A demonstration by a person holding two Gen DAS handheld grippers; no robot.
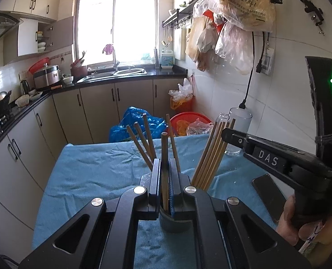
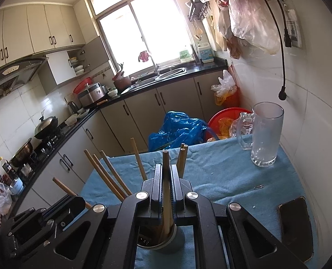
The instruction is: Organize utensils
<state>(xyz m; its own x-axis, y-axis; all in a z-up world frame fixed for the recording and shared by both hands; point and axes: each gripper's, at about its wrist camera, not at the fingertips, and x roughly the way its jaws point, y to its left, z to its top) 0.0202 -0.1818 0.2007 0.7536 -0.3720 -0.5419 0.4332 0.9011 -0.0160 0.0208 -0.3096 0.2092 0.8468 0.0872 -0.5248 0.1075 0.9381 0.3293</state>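
Both grippers, left (image 1: 164, 174) and right (image 2: 166, 183), each pinch one chopstick (image 1: 164, 157) upright over the holder cup (image 2: 166, 244) on the blue cloth (image 2: 222, 174); placing step; next, release inside the cup

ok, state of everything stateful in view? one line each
left gripper: shut on a brown wooden chopstick
right gripper: shut on another wooden chopstick
grey round utensil holder: upright, chopsticks inside
clear glass mug: upright, empty
black phone: flat, screen dark
wall cabinet door: open
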